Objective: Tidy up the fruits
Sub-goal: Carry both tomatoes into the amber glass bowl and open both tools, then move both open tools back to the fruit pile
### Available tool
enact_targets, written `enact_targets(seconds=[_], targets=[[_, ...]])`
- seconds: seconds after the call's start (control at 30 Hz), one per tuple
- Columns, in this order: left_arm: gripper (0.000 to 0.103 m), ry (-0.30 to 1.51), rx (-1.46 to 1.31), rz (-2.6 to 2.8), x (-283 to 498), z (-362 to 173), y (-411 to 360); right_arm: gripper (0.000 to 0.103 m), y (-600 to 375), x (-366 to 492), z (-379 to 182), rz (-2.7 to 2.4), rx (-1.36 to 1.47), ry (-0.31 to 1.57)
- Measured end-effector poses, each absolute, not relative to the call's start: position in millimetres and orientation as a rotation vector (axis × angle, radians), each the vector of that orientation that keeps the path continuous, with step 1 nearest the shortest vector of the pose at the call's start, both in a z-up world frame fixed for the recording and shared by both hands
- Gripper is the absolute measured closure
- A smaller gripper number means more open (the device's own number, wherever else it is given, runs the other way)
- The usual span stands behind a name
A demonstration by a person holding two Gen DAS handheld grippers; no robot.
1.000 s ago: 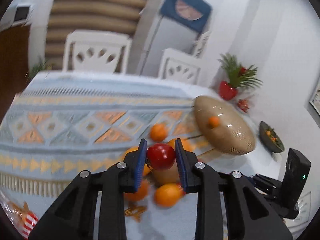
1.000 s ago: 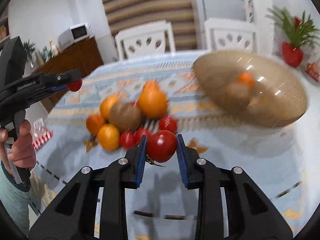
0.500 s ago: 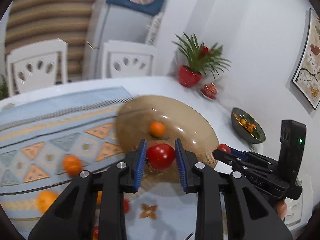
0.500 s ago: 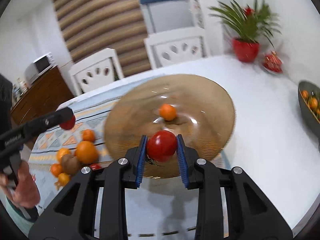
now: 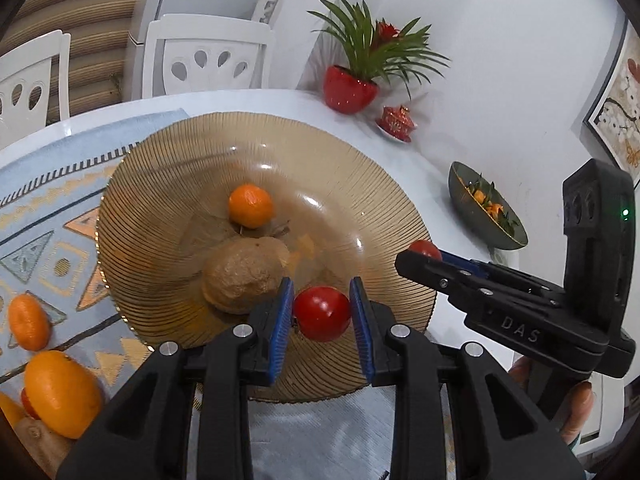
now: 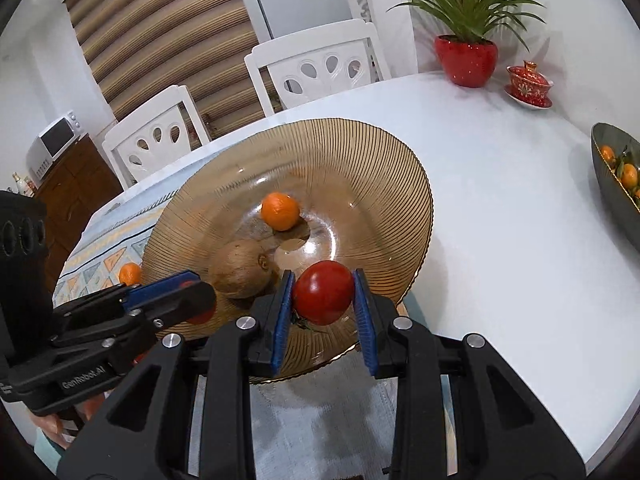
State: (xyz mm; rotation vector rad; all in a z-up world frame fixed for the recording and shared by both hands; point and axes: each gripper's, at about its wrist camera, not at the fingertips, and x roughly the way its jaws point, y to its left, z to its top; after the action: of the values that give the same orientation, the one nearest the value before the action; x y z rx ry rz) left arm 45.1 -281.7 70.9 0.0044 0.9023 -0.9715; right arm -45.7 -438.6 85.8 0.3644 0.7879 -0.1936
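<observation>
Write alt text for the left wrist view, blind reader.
The left gripper clamps a red tomato over the near rim of a ribbed amber glass bowl holding a mandarin and a brown kiwi. The right gripper enters from the right with another tomato; loose oranges lie on the patterned tablecloth.

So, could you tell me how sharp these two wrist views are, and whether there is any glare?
Left wrist view: sharp, fisheye-bent edges, white glare spots on the amber glass bowl, and the left gripper grips a red tomato. Right wrist view: equally crisp, glints on the bowl, a ceiling light top left.
</observation>
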Motion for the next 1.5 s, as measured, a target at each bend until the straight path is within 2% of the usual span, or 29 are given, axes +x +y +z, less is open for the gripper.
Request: enact_targets(seconds=[0.07, 0.1, 0.13, 0.67, 1.1, 1.5], targets=[[0.071, 0.905, 0.005, -0.951, 46.1, 70.1, -282.8, 0.071, -438.8, -44.9, 86.5, -0.192, 0.363, 0.787], [0.063, 0.911, -0.002, -0.944, 47.6, 70.2, -282.3, 0.07, -438.6, -44.7, 87.1, -0.195, 0.361, 0.785], [0.062, 0.91, -0.014, -0.94, 48.9, 70.9, -280.0, 0.07, -437.8, -45.6, 88.0, -0.197, 0.356, 0.782], [0.06, 0.848, -0.082, -0.897, 32.3, 98.3, -214.1, 0.07, -411.1, -68.6, 103.8, -0.16, 0.35, 0.761], [0.057, 0.737, -0.184, -0.823, 11.8, 130.4, -103.8, 0.067, -345.5, -76.8, 119.7, -0.062, 0.286, 0.746], [0.057, 0.688, -0.32, -0.702, 10.0, 129.6, 8.9, 0.067, -272.7, -65.2, 111.9, 0.056, 0.22, 0.774]])
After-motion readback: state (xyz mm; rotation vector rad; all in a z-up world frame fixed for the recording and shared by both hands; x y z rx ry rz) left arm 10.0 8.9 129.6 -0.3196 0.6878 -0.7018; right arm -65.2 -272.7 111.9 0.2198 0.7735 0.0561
